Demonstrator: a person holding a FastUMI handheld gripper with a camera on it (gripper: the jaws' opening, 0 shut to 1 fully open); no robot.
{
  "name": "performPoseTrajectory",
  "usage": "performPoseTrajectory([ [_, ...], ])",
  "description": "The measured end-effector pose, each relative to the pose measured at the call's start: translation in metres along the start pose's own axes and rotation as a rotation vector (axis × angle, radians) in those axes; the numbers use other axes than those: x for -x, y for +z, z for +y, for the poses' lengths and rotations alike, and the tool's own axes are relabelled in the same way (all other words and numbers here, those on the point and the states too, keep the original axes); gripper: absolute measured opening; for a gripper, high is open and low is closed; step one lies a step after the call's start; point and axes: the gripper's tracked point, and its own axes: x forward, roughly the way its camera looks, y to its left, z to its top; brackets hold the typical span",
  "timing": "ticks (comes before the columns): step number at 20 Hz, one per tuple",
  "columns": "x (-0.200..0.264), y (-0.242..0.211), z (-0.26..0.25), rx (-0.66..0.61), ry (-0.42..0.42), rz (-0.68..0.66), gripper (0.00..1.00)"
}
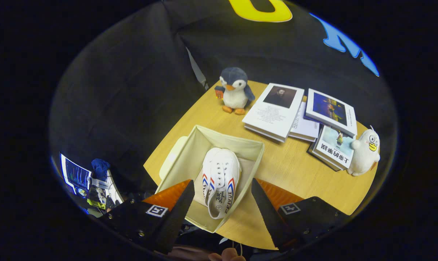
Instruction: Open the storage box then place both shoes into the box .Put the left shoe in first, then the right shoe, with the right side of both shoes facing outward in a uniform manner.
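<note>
In the gripper view the gripper [219, 197] hangs above the open storage box [253, 154] with its fingers spread wide and nothing held between them. A white shoe [220, 181] lies in the box between the fingertips, heel towards the camera and toe towards the far wall. It may be two shoes pressed close together, since a seam runs along the left side, but I cannot tell for certain. The lid [171, 157] lies flat on the table [295, 170], just beside the box on its left.

If a shoe is still to go in, my judgement is that it should be set alongside this one, toe the same way and the same side outward. If both are in, the gripper should lift straight up, clear of the soft walls.

The box is pale fabric, square, with thin walls that look easy to push in. The shoe is canvas with laces, red and blue stripes on its side and a rubber heel. The table is smooth light wood. Beyond the box stand a plush penguin [235, 90], a spread of glossy books [277, 110] and a white plush toy [365, 150]
</note>
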Motion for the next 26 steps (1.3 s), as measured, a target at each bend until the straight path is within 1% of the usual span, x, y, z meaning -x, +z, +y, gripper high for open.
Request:
performPoseTrajectory([
  [3, 0.039, 0.022, -0.018, -0.017, -0.08, -0.178, 0.96],
  [5, 0.071, 0.036, -0.033, -0.023, -0.147, -0.324, 0.96],
  [9, 0.162, 0.061, -0.065, -0.027, -0.295, -0.642, 0.96],
  [12, 0.209, 0.061, -0.087, -0.038, -0.402, -0.821, 0.96],
  [13, 0.22, 0.055, -0.091, -0.049, -0.44, -0.869, 0.96],
  [15, 0.252, 0.055, -0.104, -0.094, -0.501, -0.931, 0.96],
  [16, 0.26, 0.05, -0.104, -0.118, -0.508, -0.95, 0.96],
  [18, 0.269, 0.033, -0.108, -0.141, -0.551, -0.982, 0.96],
  [22, 0.29, 0.024, -0.113, -0.108, -0.613, -1.013, 0.96],
  [26, 0.296, 0.013, -0.118, -0.103, -0.624, -1.008, 0.96],
])
